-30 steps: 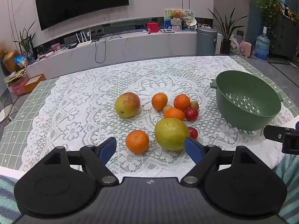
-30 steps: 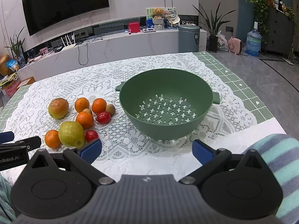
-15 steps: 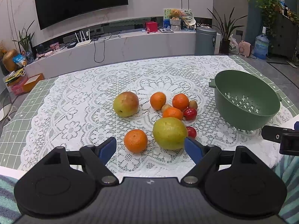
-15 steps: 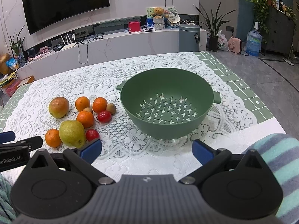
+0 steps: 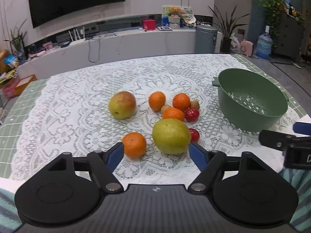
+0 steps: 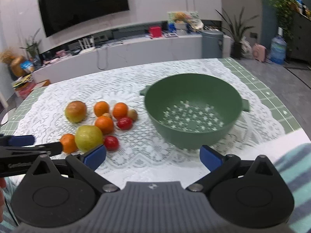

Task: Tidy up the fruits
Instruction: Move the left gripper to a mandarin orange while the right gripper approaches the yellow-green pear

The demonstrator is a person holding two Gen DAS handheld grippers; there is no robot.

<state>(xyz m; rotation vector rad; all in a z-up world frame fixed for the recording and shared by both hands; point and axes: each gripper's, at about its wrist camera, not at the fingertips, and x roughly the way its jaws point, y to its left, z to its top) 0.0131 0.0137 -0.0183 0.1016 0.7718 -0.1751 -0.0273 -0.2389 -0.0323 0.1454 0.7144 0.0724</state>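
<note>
Fruit lies in a cluster on the lace cloth: a large yellow-green pear [image 5: 171, 136], a near orange [image 5: 134, 145], a red-green apple [image 5: 122, 107], several more oranges [image 5: 156, 101], two red tomatoes [image 5: 192, 114] and small brown fruits. An empty green colander [image 5: 250, 102] stands to the right, also in the right wrist view [image 6: 193, 109]. My left gripper [image 5: 156, 153] is open and empty, just short of the pear and near orange. My right gripper [image 6: 152, 155] is open and empty, in front of the colander.
The white lace cloth [image 5: 77, 101] covers a green checked table. The near table edge runs just under both grippers. A striped sleeve [image 6: 291, 167] shows at the right. A TV, a low shelf and plants stand beyond the table.
My left gripper has moved slightly forward, toward the pear and near orange. My right gripper has swung left, so the colander sits more to the right. Both stay open.
</note>
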